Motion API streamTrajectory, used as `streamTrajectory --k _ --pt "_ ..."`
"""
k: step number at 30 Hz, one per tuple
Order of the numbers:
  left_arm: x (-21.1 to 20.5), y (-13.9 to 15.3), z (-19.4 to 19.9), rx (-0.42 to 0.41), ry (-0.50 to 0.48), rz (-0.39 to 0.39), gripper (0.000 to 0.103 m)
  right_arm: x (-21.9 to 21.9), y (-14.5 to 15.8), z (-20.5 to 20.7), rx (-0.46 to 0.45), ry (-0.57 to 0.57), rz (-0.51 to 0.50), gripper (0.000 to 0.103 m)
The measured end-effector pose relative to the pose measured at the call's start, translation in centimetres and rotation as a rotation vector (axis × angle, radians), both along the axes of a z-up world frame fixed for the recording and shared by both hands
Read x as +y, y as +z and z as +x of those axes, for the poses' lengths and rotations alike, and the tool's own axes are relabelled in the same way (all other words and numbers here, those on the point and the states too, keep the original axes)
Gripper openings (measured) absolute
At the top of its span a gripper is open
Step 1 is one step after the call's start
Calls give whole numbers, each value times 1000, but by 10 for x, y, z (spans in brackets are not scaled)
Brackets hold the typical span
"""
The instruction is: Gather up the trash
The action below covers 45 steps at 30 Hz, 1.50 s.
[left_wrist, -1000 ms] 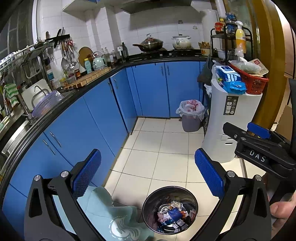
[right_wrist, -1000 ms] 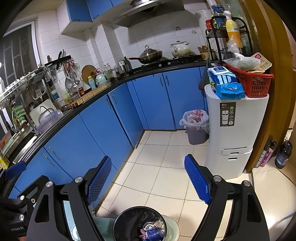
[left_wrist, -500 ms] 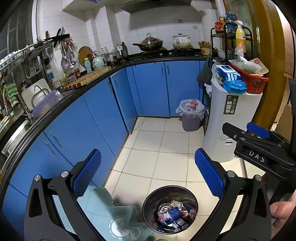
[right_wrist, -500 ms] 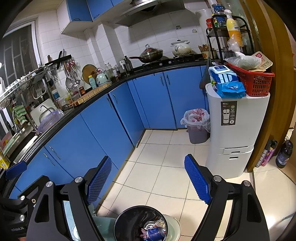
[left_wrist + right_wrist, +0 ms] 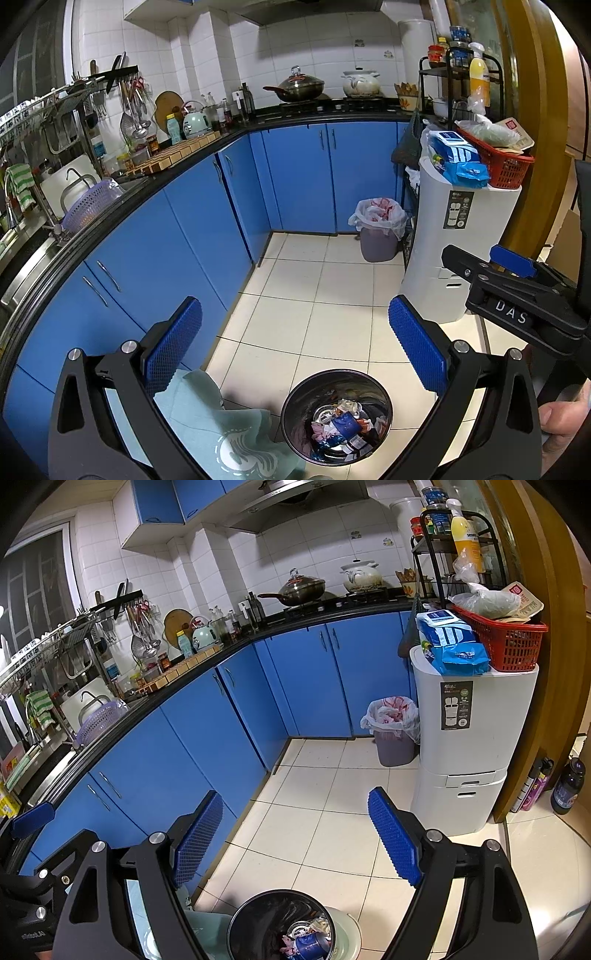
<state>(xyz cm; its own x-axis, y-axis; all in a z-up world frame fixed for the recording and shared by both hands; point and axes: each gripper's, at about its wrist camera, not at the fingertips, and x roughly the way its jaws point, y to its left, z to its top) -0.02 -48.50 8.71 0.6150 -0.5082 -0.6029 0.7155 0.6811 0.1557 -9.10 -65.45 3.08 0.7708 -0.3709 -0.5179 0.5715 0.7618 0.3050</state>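
A small round dark trash bin [image 5: 295, 397] stands low in the left wrist view, holding crumpled wrappers and a blue packet [image 5: 345, 424]. My left gripper [image 5: 293, 314] hangs above it, open, with nothing between its blue pads. In the right wrist view the same bin [image 5: 240, 919] sits at the bottom edge, and my right gripper [image 5: 295, 799] is above it, open and empty. The right gripper [image 5: 480, 260] also shows at the right of the left wrist view, with a hand [image 5: 561, 421] below it. One blue pad [image 5: 33, 818] of the left gripper shows at the far left.
A teal cloth [image 5: 221, 424] lies left of the bin. Blue cabinets [image 5: 184, 240] curve along the left and back. A bag-lined bin [image 5: 393, 734] stands in the far corner beside a tall white unit [image 5: 476, 738] topped by a red basket [image 5: 506, 642]. Bottles [image 5: 565, 790] stand on the floor at right.
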Motion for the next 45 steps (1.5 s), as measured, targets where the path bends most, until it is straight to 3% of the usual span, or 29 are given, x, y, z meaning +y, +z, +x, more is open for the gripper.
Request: streamTrajectory --k 37,45 --pt "1 -2 -7 -21 13 -14 100 -4 -3 -3 -7 -5 15 79" --pt "2 -3 -2 12 11 0 100 -3 -3 -3 -9 -2 14 79"
